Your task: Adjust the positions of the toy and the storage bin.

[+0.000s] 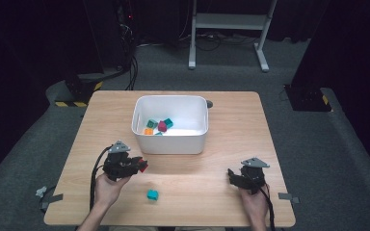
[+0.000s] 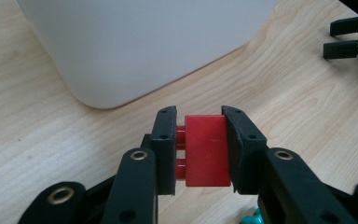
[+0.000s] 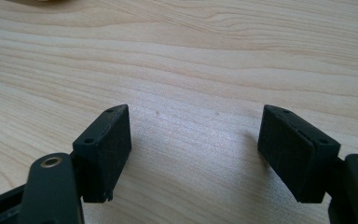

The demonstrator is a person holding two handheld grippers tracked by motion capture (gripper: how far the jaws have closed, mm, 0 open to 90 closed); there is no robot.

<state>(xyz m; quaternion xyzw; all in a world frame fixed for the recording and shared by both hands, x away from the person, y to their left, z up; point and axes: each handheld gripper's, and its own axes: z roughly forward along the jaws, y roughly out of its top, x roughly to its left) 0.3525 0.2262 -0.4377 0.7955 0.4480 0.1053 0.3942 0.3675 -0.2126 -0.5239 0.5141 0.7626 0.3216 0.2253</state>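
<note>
My left gripper [image 1: 139,166] is shut on a red brick [image 2: 207,150], held just above the wooden table [image 1: 231,125] in front of the white bin [image 1: 171,144]. In the high view the red brick [image 1: 143,166] peeks out at the jaw tips. The bin's white wall [image 2: 140,42] rises close ahead in the left gripper view. A teal brick [image 1: 152,194] lies loose on the table near the front edge, and its corner [image 2: 251,217] shows under the left jaws. My right gripper [image 1: 232,174] rests low at the front right, open, with bare wood between its pads [image 3: 107,144].
Inside the bin lie several bricks, among them a red one [image 1: 162,126], a teal one [image 1: 168,122] and an orange one [image 1: 148,131]. A small dark knob [image 1: 209,103] sits behind the bin. The right gripper's jaws [image 2: 349,39] appear at the left gripper view's top right.
</note>
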